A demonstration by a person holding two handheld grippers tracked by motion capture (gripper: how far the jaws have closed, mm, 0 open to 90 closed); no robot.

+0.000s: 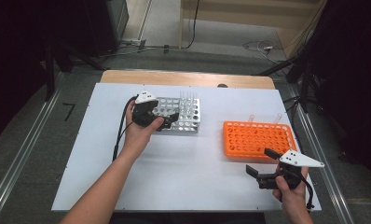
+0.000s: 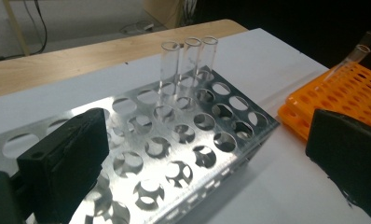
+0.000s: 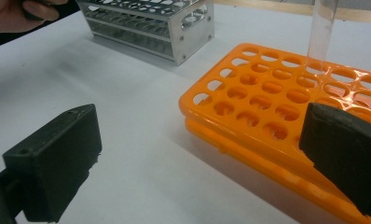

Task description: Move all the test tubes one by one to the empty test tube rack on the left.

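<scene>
A silver metal tube rack [image 1: 181,114] stands at the table's centre-left, with three clear glass tubes [image 2: 188,60] upright in its far corner. My left gripper [image 1: 167,120] is open and empty over the rack's near-left part, its jaws spread wide above the rack's holes [image 2: 183,140]. An orange plastic rack [image 1: 258,139] lies to the right with two tubes [image 1: 251,119] standing along its far edge. My right gripper [image 1: 262,162] hovers open and empty just in front of the orange rack's near edge [image 3: 277,93]. One clear tube [image 3: 323,28] rises beyond it.
The racks sit on a white sheet [image 1: 188,172] over a wooden table whose far edge [image 1: 188,77] shows. The metal rack [image 3: 151,23] and the other hand [image 3: 25,11] appear far off in the right gripper view. Cables lie on the floor behind.
</scene>
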